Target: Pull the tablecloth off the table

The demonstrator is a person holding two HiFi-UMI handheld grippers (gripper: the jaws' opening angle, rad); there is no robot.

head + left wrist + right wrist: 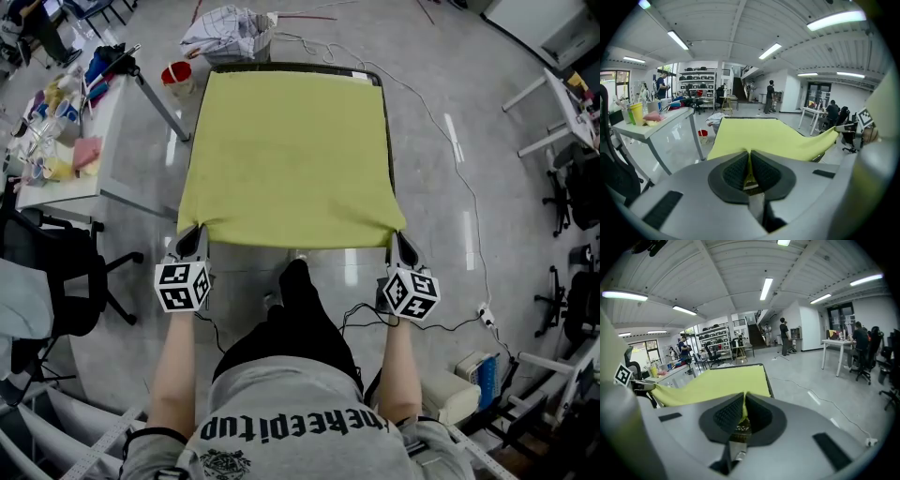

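A yellow-green tablecloth lies spread over a black-edged table straight ahead of me. My left gripper is shut on the cloth's near left corner. My right gripper is shut on the near right corner. The near hem is lifted off the table edge and stretched between the two grippers. In the left gripper view the tablecloth runs away from the left gripper, pinched between the dark pads. The right gripper view shows the tablecloth clamped the same way in the right gripper.
A white desk cluttered with small items stands to the left, with a black chair near it. A red bucket and a bundle of checked fabric sit beyond the table's far end. A cable trails over the floor at right.
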